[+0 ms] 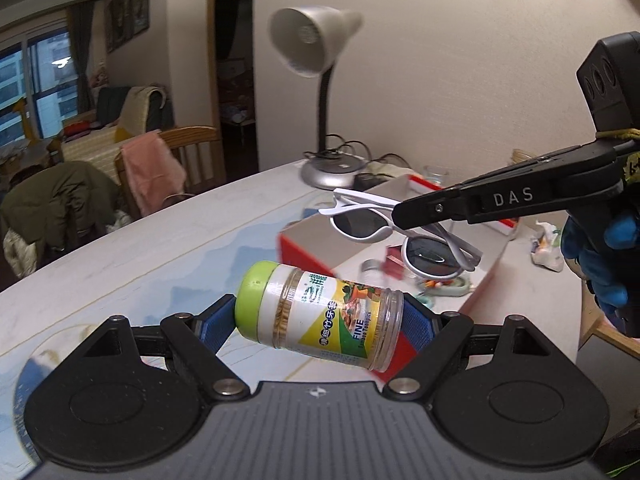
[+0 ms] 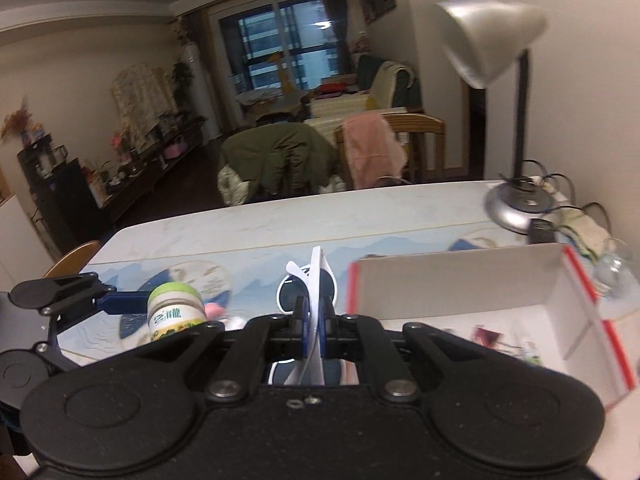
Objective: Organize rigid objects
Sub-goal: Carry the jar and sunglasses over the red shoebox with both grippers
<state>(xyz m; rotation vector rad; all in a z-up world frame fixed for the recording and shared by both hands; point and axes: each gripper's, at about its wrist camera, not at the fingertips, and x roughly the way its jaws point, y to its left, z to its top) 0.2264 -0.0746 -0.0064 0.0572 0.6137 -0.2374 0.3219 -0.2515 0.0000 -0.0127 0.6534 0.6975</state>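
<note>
Spread wide, the left gripper (image 1: 320, 320) is clamping a light, slippery toothpick jar (image 1: 320, 316) endwise at lower centre; stiff, fragile white sunglasses (image 2: 310, 292) are being pinched by a temple in the fully closed right gripper (image 2: 314, 332), centre frame.

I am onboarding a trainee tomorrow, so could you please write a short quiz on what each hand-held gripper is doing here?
1. True or false: the left hand-held gripper is empty.
2. What does the right hand-held gripper hold? A) desk lamp B) white sunglasses C) glass
3. Fill in: the open box has a ___ rim.

Key
1. False: it grips the toothpick jar end to end, lid to base.
2. B, the white sunglasses, pinched by a temple arm.
3. Red.
</note>
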